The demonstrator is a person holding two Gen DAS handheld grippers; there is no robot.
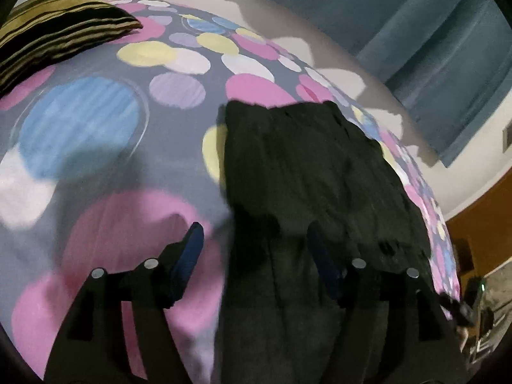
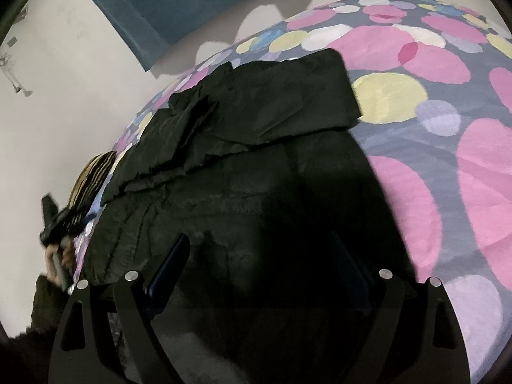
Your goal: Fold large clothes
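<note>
Room: pale wall, blue curtain [image 1: 416, 48] behind the bed [image 1: 96, 128]; bedcover grey w/ big pink, blue, yellow dots.
Landmark: striped cushion [image 1: 54, 28], olive and black, at one far corner of the bed.
Garment: black garment [image 2: 256, 160] lies spread on the cover, well apart from the cushion, on the curtain side. One part is already laid over the rest, w/ a crumpled edge.
Feel (my guess): thin, soft, a bit shiny, so probably light and slippery. It will sag when you lift it and creases stay. Not fragile.
Left gripper [image 1: 256, 246]: jaws spread, nothing between the pads. The cushion-side finger is over the bare cover, the other over the cloth, so it straddles the garment's side edge.
Right gripper [image 2: 262, 256]: jaws wide apart above the near dark part of the garment, no cloth pinched.
Where to take: pinch hem or corner near you, both layers together, not the middle. Take enough cloth or it slips out.
</note>
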